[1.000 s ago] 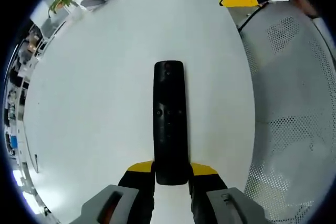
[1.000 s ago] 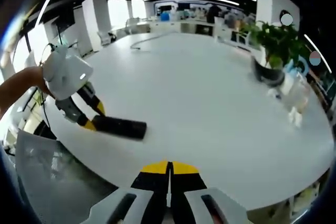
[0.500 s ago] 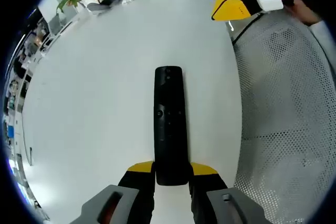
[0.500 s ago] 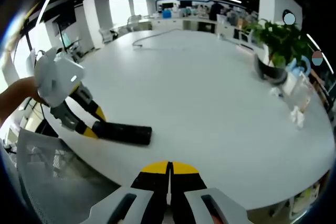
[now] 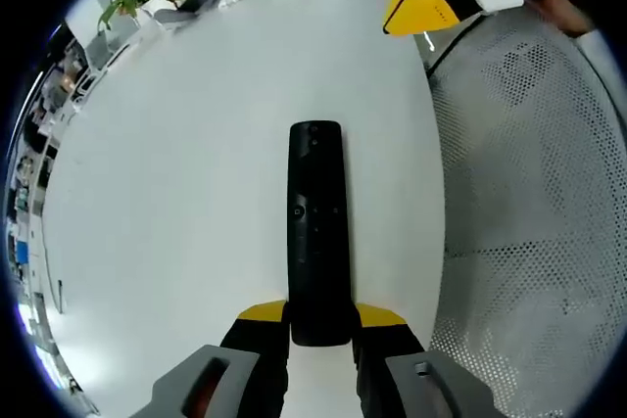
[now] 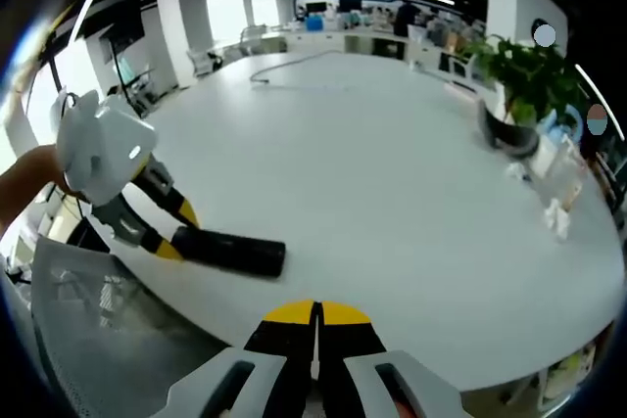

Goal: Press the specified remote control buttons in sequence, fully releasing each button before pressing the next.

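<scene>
Right now my left gripper (image 5: 319, 325) has its jaws closed on the near end of the remote control (image 5: 315, 222), clamping it by its two long edges. Seen from the right gripper view, the remote (image 6: 231, 251) lies low over the white table (image 6: 392, 193), close to the near edge; I cannot tell whether its underside rests on the top or hangs just above it. My right gripper (image 6: 315, 328) hovers well apart from it with its jaws pressed together, carrying nothing, so its yellow tips make one blunt point.

I judge the remote to be light and stiff, a glossy plastic bar that could slide or pivot between the jaws if I push down far from the grip. The buttons (image 5: 312, 210) sit around the middle of its length, with one more near the far end, so pressing there would lever against my hold. The edge grip looks right to me, since it leaves the button face open. I would keep it firm and press straight down with the closed right tips, gently, lifting clear between presses.

Beside the table in the left gripper view is a mesh chair (image 5: 529, 242). At the table's far side, in the right gripper view, stand a potted plant (image 6: 517, 75) and some small clutter I cannot make out.
</scene>
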`<state>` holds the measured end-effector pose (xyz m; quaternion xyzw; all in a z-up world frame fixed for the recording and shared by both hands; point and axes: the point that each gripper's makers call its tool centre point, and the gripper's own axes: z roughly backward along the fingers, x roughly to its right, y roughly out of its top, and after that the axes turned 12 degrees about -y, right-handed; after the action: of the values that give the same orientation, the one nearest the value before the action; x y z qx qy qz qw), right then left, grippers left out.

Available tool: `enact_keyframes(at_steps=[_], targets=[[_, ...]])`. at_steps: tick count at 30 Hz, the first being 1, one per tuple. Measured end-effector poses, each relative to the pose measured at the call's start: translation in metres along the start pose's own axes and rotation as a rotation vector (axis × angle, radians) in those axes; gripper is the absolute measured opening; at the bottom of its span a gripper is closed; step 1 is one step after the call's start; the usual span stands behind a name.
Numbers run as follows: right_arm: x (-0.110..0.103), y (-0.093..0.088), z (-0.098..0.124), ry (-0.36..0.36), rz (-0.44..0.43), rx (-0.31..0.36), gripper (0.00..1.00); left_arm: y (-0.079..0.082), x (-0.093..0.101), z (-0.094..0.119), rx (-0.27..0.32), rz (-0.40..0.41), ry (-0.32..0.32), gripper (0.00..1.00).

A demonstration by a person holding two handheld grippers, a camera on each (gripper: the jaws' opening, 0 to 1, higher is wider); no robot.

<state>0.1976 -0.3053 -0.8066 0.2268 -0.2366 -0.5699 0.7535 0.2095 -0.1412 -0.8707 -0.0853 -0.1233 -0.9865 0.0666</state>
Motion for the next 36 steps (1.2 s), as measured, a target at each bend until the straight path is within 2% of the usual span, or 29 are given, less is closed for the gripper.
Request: enact_keyframes(at_steps=[13,18,19,21,25,28,30,34,36], targets=[[-0.002,0.0,0.0,0.013,-0.01,-0.013,0.0,0.001,0.009,-0.001,-0.014,-0.017,-0.002,0.24],[-0.015,0.006,0.002,0.11,-0.043,-0.037,0.0,0.002,0.011,-0.002,-0.017,-0.013,-0.002,0.24],[-0.02,0.01,0.001,0.142,-0.054,-0.051,0.0,0.002,0.012,-0.002,-0.017,-0.014,-0.003,0.24],[-0.024,0.018,0.001,0.161,-0.107,-0.104,0.0,0.002,0.014,-0.002,-0.016,-0.011,-0.003,0.24],[-0.034,0.043,0.001,0.209,-0.114,-0.096,0.0,0.002,0.018,-0.003,-0.012,-0.012,-0.003,0.24],[-0.041,0.049,-0.007,0.223,-0.096,-0.117,0.0,0.002,0.02,-0.004,-0.005,-0.002,-0.002,0.24],[-0.046,0.046,-0.015,0.225,-0.075,-0.134,0.0,0.002,0.021,-0.004,0.001,-0.002,0.0,0.24],[-0.051,0.027,-0.027,0.224,-0.057,-0.222,0.0,0.002,0.024,-0.004,0.023,0.006,0.001,0.24],[-0.051,0.02,-0.032,0.226,-0.06,-0.243,0.0,0.002,0.027,-0.004,0.025,0.003,-0.002,0.24]])
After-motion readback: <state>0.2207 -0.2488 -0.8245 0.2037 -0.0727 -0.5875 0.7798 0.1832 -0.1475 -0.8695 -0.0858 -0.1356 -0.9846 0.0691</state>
